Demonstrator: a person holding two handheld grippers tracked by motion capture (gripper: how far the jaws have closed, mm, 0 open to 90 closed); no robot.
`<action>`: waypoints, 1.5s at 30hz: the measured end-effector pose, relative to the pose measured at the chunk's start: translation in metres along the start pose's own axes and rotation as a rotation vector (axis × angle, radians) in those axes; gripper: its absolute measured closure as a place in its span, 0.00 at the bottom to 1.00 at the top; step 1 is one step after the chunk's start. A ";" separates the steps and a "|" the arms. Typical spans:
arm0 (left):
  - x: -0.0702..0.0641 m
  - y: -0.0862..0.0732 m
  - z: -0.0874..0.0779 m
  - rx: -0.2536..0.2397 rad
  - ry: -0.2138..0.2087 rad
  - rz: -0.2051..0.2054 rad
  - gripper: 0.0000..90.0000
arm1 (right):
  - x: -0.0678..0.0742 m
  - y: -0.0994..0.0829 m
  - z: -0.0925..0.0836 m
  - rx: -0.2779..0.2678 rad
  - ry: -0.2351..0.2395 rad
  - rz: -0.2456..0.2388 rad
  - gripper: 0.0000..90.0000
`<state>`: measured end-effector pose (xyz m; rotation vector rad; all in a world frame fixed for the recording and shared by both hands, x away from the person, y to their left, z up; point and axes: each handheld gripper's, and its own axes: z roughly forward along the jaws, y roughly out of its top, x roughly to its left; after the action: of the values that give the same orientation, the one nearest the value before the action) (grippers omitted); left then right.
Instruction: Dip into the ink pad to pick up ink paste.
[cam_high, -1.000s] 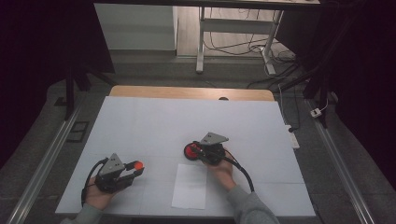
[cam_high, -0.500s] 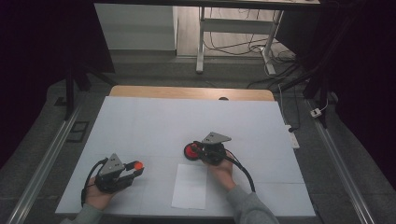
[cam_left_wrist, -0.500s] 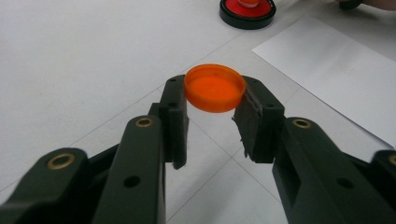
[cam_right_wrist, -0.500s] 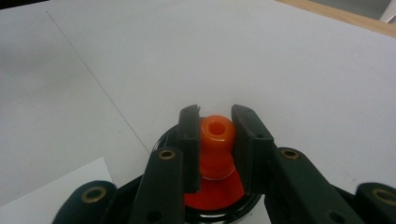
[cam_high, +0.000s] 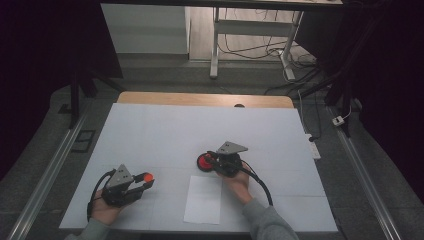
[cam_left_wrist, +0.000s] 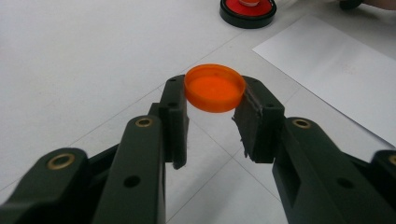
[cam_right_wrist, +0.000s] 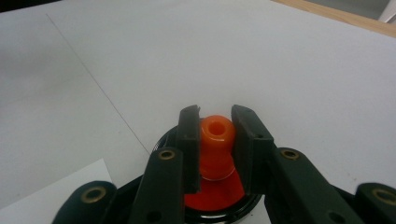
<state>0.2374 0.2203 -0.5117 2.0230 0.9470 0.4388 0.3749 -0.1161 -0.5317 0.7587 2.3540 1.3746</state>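
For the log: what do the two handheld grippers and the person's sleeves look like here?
Both the left gripper and right gripper are black, each topped by a grey three-cornered plate and trailing a black cable. The jaws carry brass-coloured pivot pins. The sleeves are grey.

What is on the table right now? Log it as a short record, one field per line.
surface: white table
left gripper: shut on orange cap, held off the table
right gripper: shut on orange knob
knob's base: round red pad in black rim, on the table
paper sheet: flat near the front edge, between the hands
cap and pad: apart
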 end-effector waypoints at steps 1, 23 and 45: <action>0.000 0.000 0.000 -0.001 -0.001 -0.001 0.72 | -0.001 0.000 0.000 -0.009 0.009 0.015 0.81; 0.001 0.000 -0.001 -0.004 -0.002 -0.001 0.71 | -0.004 0.011 -0.014 -0.056 0.015 0.029 0.81; 0.000 0.000 0.000 -0.002 -0.003 -0.001 0.71 | 0.003 0.000 -0.001 0.007 -0.021 -0.016 0.81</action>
<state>0.2376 0.2203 -0.5114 2.0210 0.9454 0.4364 0.3717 -0.1150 -0.5312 0.7509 2.3452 1.3460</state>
